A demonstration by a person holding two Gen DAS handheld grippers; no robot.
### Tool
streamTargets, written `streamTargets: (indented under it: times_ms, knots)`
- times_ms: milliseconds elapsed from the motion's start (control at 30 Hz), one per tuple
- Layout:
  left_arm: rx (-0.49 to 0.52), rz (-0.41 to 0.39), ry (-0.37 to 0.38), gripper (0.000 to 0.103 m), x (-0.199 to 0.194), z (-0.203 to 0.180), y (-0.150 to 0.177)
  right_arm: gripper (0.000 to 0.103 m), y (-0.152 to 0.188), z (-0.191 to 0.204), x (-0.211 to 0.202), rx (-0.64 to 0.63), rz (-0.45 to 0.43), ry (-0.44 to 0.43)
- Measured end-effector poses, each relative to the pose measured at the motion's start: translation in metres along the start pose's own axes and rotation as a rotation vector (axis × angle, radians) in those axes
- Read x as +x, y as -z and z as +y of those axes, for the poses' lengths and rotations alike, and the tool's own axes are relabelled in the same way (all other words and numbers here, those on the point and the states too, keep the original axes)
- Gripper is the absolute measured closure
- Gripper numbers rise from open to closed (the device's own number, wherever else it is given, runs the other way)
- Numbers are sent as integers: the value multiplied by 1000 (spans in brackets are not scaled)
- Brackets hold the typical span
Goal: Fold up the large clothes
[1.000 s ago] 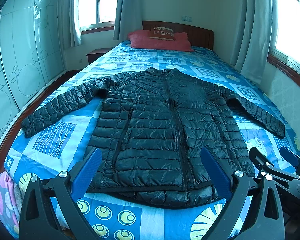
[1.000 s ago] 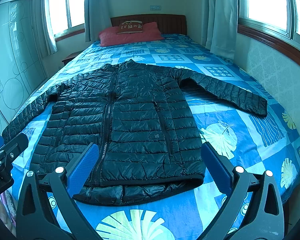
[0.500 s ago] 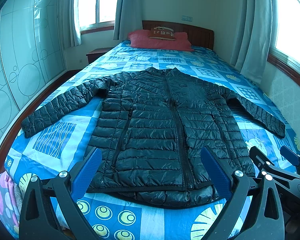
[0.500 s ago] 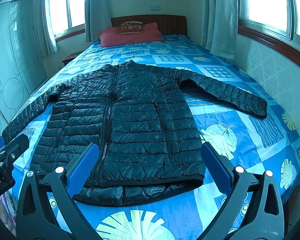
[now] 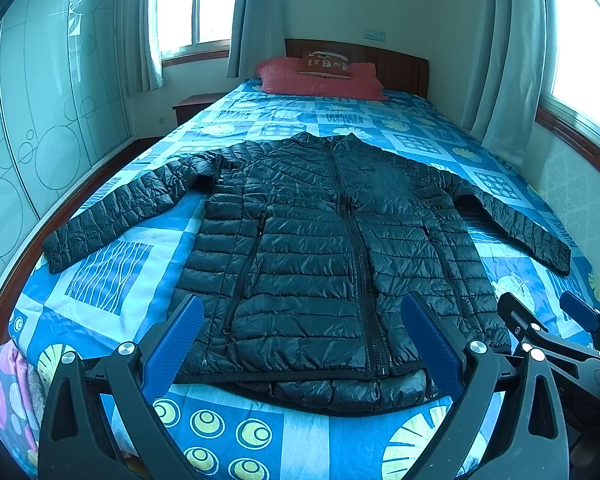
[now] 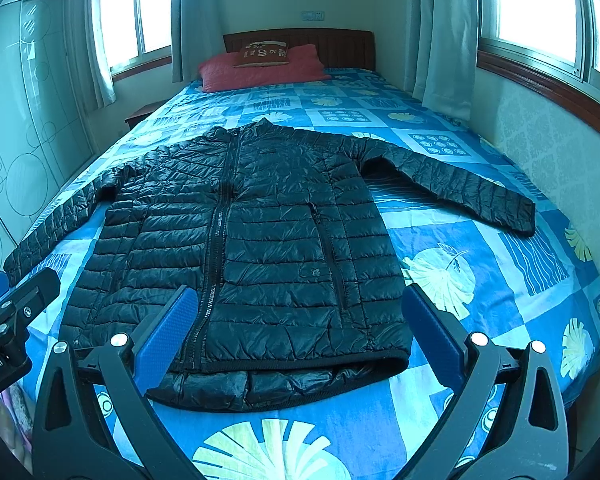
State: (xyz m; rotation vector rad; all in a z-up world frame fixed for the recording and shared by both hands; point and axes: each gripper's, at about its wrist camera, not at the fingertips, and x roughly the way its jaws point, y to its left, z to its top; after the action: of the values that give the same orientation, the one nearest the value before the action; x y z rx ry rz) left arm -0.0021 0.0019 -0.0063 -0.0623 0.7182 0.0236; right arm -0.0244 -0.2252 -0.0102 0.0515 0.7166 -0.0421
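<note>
**Puffer jacket spread flat, both grippers held apart above the hem**

Nearest, the left gripper [image 5: 306,336] and right gripper [image 6: 300,330] hover at the foot of the bed, blue fingers [image 5: 176,344] spread wide, holding nothing. Their frames cut off the bed's near edge. The black quilted jacket [image 5: 332,248] lies face up on the blue patterned bedspread [image 6: 500,264], zipped, sleeves stretched to either side, its hem perhaps doubled under. Farther back, a red pillow [image 6: 260,68] rests against the wooden headboard [image 6: 340,46].
</note>
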Motion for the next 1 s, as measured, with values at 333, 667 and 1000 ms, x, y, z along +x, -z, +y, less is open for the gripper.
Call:
streamTargets:
  times_ms: [333,667,1000]
  knots:
    - [0,2,1,5,0,0,2,2,-1,1,0,-1,0,0]
    - [1,4,2,5,0,-1,4,2,1,2,0,-2,1,0]
    - [3,9,1,5,1,-2,7,2,-2,2,-2,-2,2,1]
